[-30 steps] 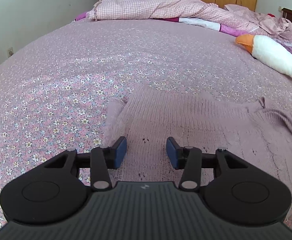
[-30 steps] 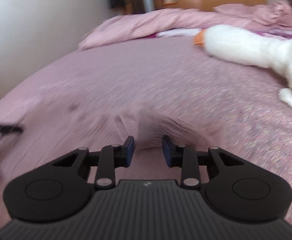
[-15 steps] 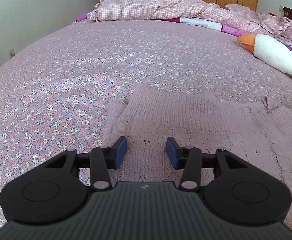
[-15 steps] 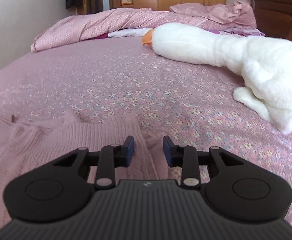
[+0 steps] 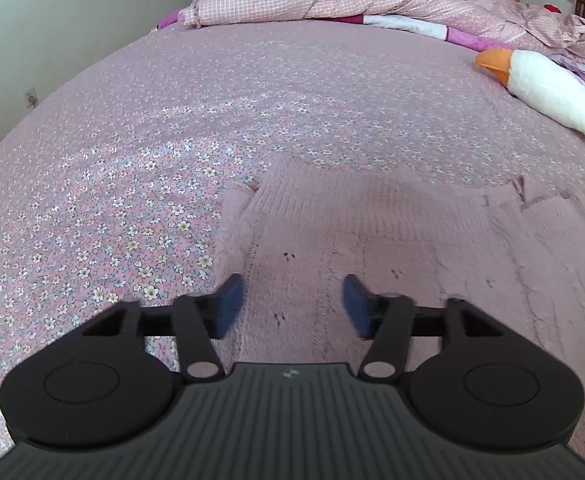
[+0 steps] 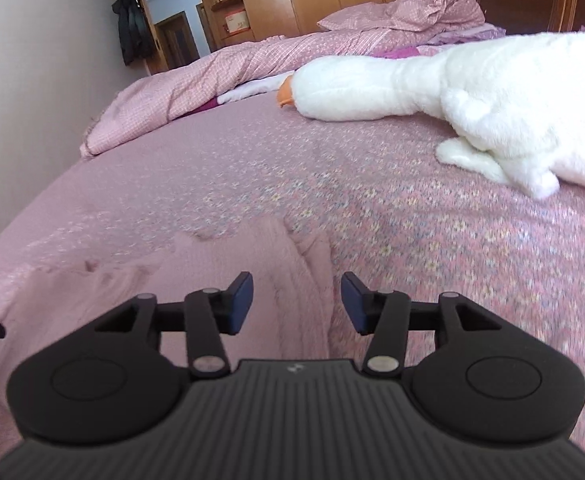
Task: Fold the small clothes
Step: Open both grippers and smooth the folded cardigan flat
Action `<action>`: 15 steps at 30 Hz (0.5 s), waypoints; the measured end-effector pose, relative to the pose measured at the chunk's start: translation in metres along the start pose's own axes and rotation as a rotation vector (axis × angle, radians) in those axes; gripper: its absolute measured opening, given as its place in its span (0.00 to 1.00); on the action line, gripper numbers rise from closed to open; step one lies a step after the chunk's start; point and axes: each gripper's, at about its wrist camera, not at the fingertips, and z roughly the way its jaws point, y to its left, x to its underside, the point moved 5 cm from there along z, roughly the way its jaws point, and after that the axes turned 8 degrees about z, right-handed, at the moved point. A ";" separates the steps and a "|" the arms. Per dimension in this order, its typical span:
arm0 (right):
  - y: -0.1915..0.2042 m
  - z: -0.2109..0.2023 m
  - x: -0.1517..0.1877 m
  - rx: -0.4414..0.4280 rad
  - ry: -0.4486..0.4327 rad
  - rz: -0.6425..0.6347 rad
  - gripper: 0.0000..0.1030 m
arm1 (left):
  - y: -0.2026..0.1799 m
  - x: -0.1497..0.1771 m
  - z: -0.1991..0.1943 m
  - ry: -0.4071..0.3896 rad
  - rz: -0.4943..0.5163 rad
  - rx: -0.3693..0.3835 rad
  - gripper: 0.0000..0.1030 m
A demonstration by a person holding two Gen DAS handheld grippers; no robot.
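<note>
Sweater: a small mauve knit sweater [image 5: 372, 232] lies spread flat on the floral bedspread [image 5: 132, 160], right under and ahead of both grippers.
Left gripper [image 5: 292, 304]: jaws wide apart, empty, poised over the sweater's left side beside the sleeve [image 5: 232, 216].
Right gripper [image 6: 297, 300]: jaws parted, empty, straddling the sweater's right edge fold [image 6: 308, 264].
Handling: looks soft, light and floppy; likely to sag and stretch, so pinch doubled edges at shoulder or hem.
Nearby: plush goose [image 6: 472, 92] well ahead to the right.
</note>
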 end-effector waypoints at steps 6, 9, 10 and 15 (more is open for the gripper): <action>-0.011 -0.019 0.018 -0.001 0.012 0.052 0.64 | -0.007 0.008 -0.022 -0.003 0.016 0.015 0.75; -0.021 -0.025 0.025 0.002 0.013 0.106 0.64 | -0.012 0.016 -0.028 0.008 0.006 0.039 0.75; -0.025 -0.025 0.026 -0.003 0.016 0.123 0.64 | -0.014 0.018 -0.029 0.011 0.005 0.047 0.75; -0.033 -0.019 0.036 -0.070 0.097 0.181 0.64 | -0.026 0.029 -0.032 0.052 -0.001 0.084 0.75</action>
